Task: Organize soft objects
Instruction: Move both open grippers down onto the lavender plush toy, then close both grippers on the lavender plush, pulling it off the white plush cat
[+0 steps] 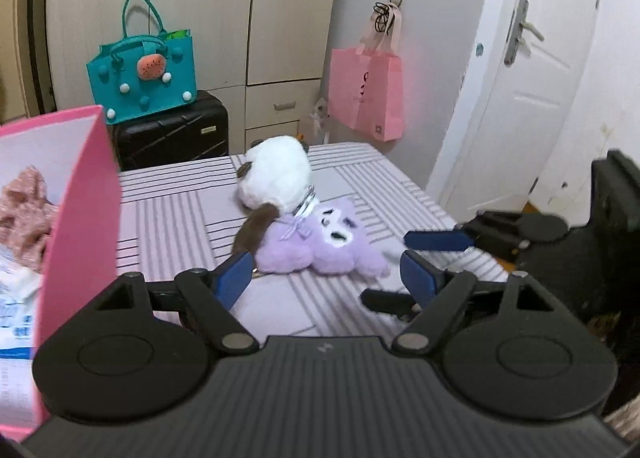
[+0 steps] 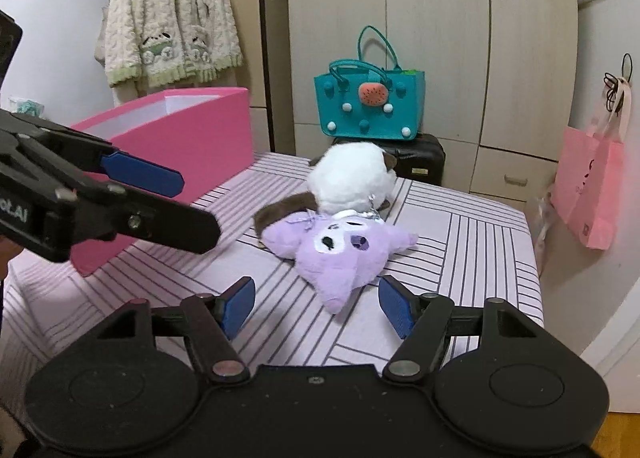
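Observation:
A purple plush toy (image 1: pixel 324 242) lies on the striped bed (image 1: pixel 172 226), with a white and brown plush (image 1: pixel 276 174) resting against its far side. My left gripper (image 1: pixel 328 278) is open and empty, just short of the purple plush. My right gripper (image 2: pixel 316 304) is open and empty, its fingers either side of the purple plush's (image 2: pixel 340 254) near end. The white plush (image 2: pixel 352 178) sits behind it. A pink box (image 1: pixel 80 218) stands at the left with soft cloth items inside; it also shows in the right wrist view (image 2: pixel 180 138). The left gripper (image 2: pixel 160 194) shows there too, and the right gripper (image 1: pixel 436 242) in the left view.
A teal felt bag (image 2: pixel 368 102) sits on a black suitcase (image 2: pixel 424 162) beyond the bed. A pink paper bag (image 2: pixel 588 194) hangs on the wall at the right. A fluffy white jacket (image 2: pixel 168 14) hangs at the left. A white door (image 1: pixel 512 78) stands at the right.

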A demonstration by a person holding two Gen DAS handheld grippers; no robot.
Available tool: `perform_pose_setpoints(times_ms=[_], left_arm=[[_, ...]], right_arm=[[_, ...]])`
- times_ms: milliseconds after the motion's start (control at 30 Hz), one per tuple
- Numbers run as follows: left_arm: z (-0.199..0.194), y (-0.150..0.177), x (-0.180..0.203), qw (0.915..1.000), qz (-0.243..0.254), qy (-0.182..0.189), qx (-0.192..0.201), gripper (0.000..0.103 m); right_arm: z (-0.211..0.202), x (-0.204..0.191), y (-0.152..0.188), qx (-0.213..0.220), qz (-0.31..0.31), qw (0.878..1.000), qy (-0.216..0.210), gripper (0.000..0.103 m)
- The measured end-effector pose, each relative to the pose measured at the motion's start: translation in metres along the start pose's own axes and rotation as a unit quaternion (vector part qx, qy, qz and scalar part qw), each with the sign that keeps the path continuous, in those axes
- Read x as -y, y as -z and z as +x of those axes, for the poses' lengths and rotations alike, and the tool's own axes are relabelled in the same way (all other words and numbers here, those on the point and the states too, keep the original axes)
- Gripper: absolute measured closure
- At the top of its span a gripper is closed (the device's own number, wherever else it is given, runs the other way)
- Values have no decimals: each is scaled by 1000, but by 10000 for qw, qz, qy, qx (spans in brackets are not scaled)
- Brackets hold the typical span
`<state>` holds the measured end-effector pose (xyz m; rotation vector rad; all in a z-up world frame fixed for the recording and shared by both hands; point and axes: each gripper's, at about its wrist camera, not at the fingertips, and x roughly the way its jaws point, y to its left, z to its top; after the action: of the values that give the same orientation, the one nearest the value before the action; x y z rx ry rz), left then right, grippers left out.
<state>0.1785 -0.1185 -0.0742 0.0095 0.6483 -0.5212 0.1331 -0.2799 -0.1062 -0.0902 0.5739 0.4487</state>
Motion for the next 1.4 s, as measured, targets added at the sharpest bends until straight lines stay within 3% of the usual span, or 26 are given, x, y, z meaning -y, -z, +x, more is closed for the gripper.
perform_pose_setpoints(times_ms=[167,500,633,900,967,1067,1400], left_arm=[[28,-6,-6,9993,-311,183,-48,22],[77,-19,-35,9952,-816,-13,-537,24],[83,-17,-43,9925,-1077,15,-586,24],[87,-9,-42,9912,-1220,55,-514,24],[86,-8,-42,9909,-1241,65,-512,24],[84,-7,-41,9906,-1266,119,-501,25],[75,1,-34,9888,-1280,360,-672,25]], right_arm=[[18,8,-4,-80,20,10000,-15,29],[51,29,-15,-266,246,9993,-64,20],[57,31,-17,-256,274,9993,-90,15],[70,31,-16,-279,300,9991,-76,15],[73,31,-16,-299,391,9987,-118,19],[72,31,-15,-272,502,9982,-194,36],[56,21,-8,-272,534,9982,-17,40]])
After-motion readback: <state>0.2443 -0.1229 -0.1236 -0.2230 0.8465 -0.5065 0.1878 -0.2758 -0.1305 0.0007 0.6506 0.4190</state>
